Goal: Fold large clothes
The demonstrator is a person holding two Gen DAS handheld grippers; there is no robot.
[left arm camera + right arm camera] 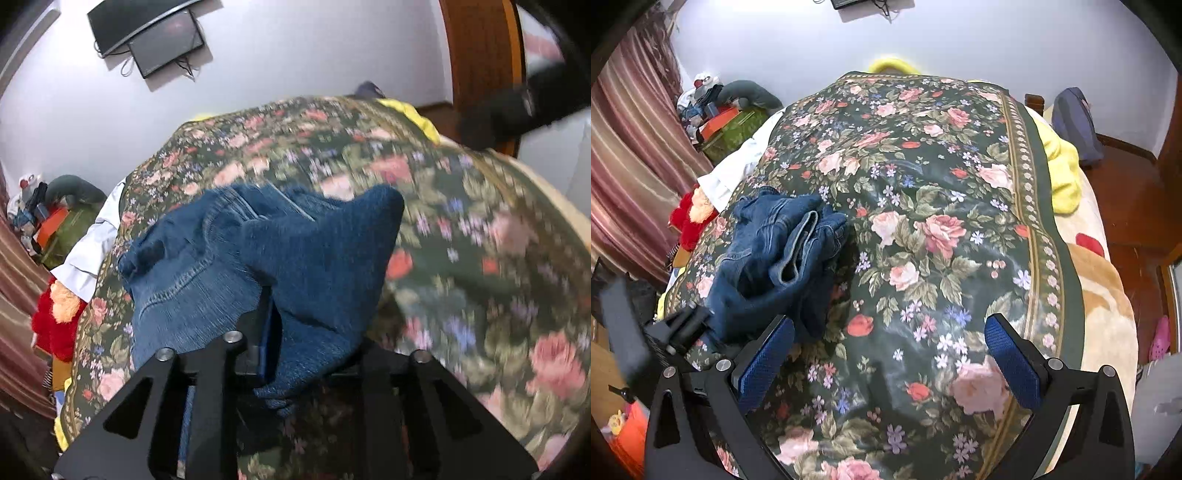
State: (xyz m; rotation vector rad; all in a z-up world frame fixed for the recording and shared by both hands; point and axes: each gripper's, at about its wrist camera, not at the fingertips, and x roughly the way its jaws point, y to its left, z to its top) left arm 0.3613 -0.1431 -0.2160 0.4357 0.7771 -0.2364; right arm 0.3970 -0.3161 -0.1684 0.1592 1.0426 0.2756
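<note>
A pair of blue denim jeans [229, 258] lies bunched on the floral bedspread [461, 221]. My left gripper [273, 332] is shut on a fold of the jeans and the cloth drapes over its fingers. In the right wrist view the jeans [775, 251] lie crumpled at the bed's left side, with the left gripper [690, 325] clamped on their near end. My right gripper [890, 365] is open and empty, its blue pads [1012, 362] spread wide above the bedspread [923, 184], to the right of the jeans.
A yellow blanket [1060, 170] lies at the bed's far right edge. White cloth [731, 173] and a red plush toy [687, 218] sit at the left edge. A striped curtain [631, 155] hangs left. A cluttered green stand [727, 125] is beyond. Wooden floor [1126, 206] lies right.
</note>
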